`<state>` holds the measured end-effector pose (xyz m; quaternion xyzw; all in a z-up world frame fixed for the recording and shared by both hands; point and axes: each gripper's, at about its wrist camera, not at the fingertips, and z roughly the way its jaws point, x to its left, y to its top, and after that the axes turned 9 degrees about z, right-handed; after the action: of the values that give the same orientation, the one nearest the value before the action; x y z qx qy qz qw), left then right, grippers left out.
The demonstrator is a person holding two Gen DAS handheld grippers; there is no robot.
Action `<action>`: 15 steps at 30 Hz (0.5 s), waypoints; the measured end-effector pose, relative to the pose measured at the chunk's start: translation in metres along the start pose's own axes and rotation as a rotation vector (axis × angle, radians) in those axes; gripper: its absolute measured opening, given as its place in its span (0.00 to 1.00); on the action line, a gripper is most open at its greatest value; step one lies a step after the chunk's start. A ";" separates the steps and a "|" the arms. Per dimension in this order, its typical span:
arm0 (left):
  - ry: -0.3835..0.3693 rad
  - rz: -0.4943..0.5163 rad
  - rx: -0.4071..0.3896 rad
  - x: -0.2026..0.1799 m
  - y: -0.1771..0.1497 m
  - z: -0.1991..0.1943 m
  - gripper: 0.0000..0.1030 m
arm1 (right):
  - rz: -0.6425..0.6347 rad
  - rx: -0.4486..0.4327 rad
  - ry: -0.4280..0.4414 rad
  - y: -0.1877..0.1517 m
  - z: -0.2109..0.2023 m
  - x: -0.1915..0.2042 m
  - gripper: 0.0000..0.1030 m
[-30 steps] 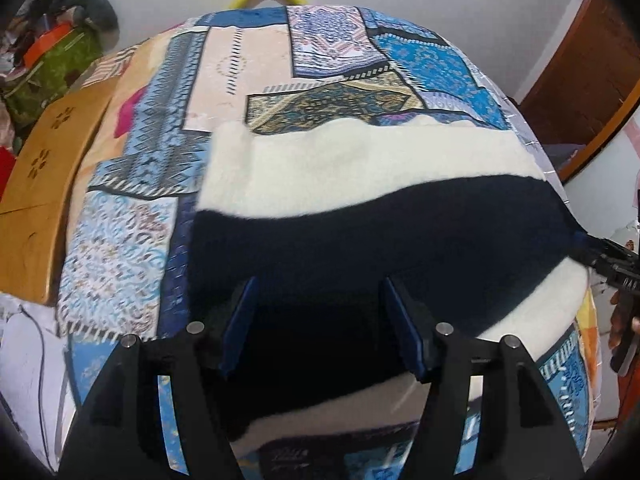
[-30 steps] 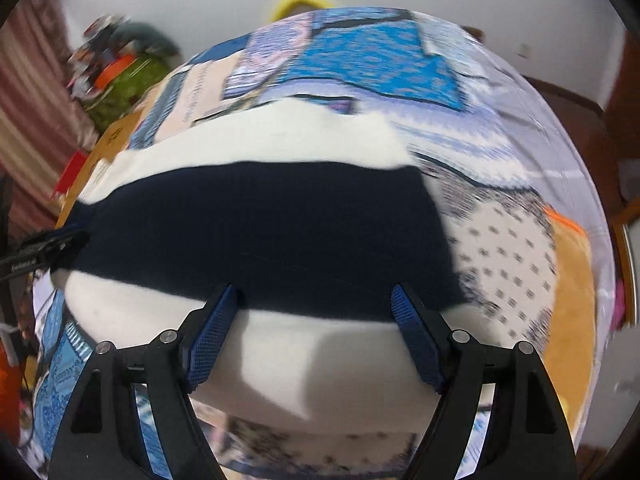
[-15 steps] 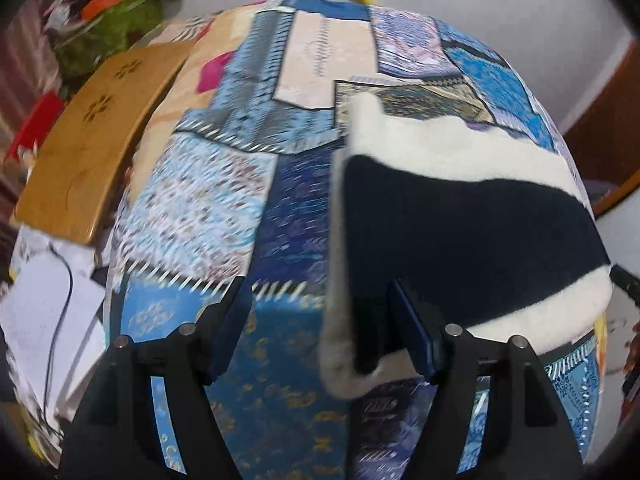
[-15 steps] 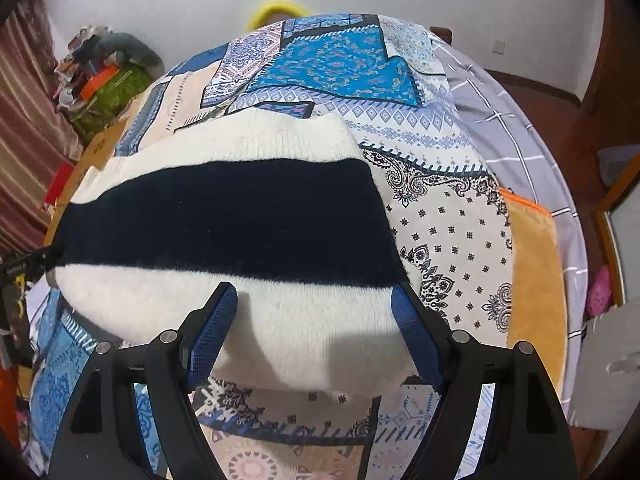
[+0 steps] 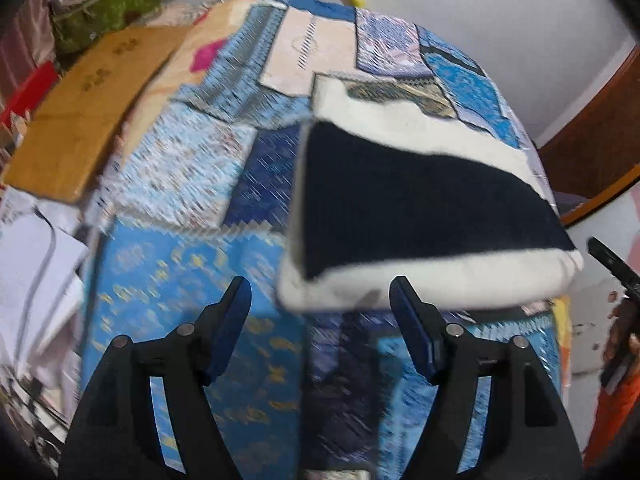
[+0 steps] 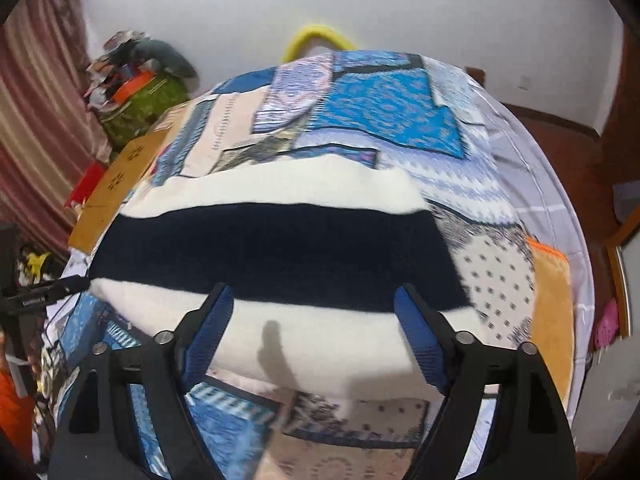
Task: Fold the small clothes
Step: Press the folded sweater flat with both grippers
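Observation:
A folded knit garment (image 5: 420, 200), cream with a wide navy band, lies flat on a patchwork bedspread (image 5: 180, 280). It also shows in the right wrist view (image 6: 272, 256). My left gripper (image 5: 320, 300) is open and empty, just off the garment's near left corner. My right gripper (image 6: 312, 312) is open and empty, its fingertips over the garment's near cream edge. The tip of the right gripper shows at the right edge of the left wrist view (image 5: 612, 264), and the left gripper's tip shows at the left of the right wrist view (image 6: 40, 296).
A wooden board (image 5: 80, 120) lies along the bed's left side, with white papers (image 5: 32, 272) below it. A green bag with clutter (image 6: 140, 108) and a yellow hoop (image 6: 316, 38) stand at the far end. A wooden door frame (image 5: 592, 148) is on the right.
My left gripper has pulled back and shifted left off the garment, which now lies to its right. My right gripper has drawn back a little. Both stay open.

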<state>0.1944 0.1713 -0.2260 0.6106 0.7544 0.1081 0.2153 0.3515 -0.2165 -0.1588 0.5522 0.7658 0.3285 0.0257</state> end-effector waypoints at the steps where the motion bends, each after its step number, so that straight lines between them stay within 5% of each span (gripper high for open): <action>1: -0.021 -0.011 0.010 -0.002 -0.004 0.002 0.69 | -0.015 0.003 0.003 -0.001 0.003 0.005 0.81; 10: -0.158 -0.072 0.088 -0.019 -0.023 0.020 0.69 | -0.068 0.125 -0.005 -0.012 0.056 0.025 0.81; 15: -0.216 -0.099 0.102 -0.025 -0.015 0.032 0.69 | -0.080 0.124 -0.014 -0.017 0.060 0.025 0.84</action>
<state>0.1995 0.1405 -0.2556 0.5908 0.7606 -0.0073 0.2691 0.3519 -0.1695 -0.2063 0.5238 0.8060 0.2753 0.0099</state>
